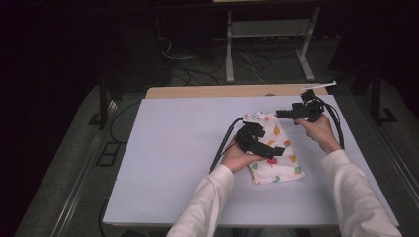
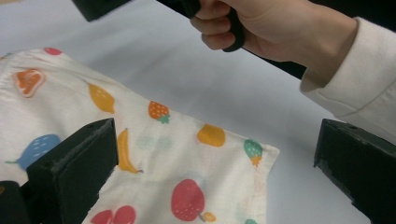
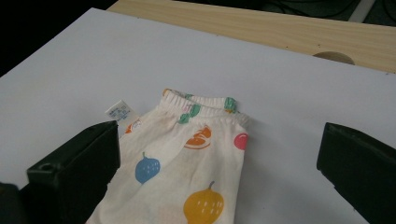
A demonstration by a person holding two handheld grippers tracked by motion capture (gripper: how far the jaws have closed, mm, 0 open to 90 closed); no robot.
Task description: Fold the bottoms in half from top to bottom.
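Observation:
A folded white cloth printed with coloured fruit [image 1: 277, 169] lies right of centre on the white board [image 1: 168, 148]. My left gripper [image 1: 268, 143] hovers low over the cloth's middle, its jaws wide open with the fabric [image 2: 187, 140] beneath them. My right gripper [image 1: 289, 113] is held above the cloth's far right end, open too, and looks down on the elastic waistband [image 3: 201, 106] and a small white label [image 3: 120, 111]. Nothing is gripped by either one.
The board rests on a wooden table whose far edge [image 1: 207, 92] shows behind it, with a round hole [image 3: 332, 57] in the wood. The person's right hand [image 2: 261, 23] and white sleeve [image 2: 355, 79] hang above the board beyond the cloth. Cables and a metal stand [image 1: 267, 29] are on the floor behind.

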